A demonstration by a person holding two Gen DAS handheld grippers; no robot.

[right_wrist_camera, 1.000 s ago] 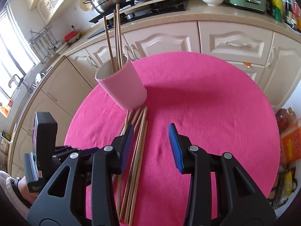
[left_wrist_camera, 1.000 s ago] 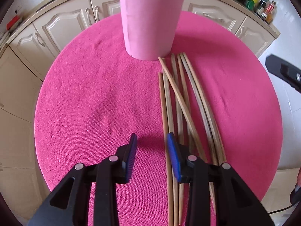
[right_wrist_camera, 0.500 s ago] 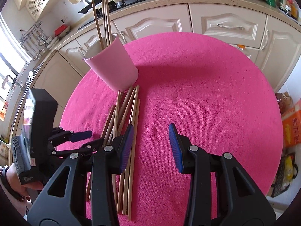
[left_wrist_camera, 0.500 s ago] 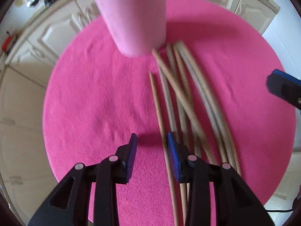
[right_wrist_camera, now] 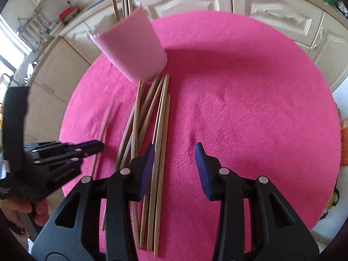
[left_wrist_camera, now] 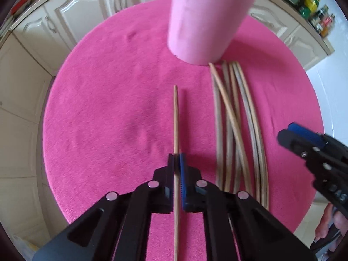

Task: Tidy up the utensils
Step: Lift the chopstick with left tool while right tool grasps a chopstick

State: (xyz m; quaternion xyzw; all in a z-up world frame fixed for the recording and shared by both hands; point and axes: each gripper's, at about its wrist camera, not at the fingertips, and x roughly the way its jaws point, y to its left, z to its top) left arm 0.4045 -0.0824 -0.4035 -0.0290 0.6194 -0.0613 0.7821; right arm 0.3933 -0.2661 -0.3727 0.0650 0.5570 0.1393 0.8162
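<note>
A round surface (left_wrist_camera: 97,108) covered in bright pink cloth is carrying a pale pink cup (left_wrist_camera: 206,21) near its far side, with a few wooden chopsticks already standing upright in it. The left gripper (left_wrist_camera: 176,163) is pointing steeply down, its jaws clenched on a single chopstick (left_wrist_camera: 175,119) about midway along its length, probably so the stick balances when carried to the cup. That stick is lying apart from the others, its far tip pointing toward the cup; whether it is touching the cloth cannot be told. Just to its right, a loose bundle of chopsticks (left_wrist_camera: 235,119) is lying fanned on the cloth, their far ends reaching the foot of the cup. The right gripper (right_wrist_camera: 175,158) is hovering over this bundle with its jaws released and partly apart, gripping nothing; its left finger is sitting over the rightmost sticks, apparently lining up for the next pick.
</note>
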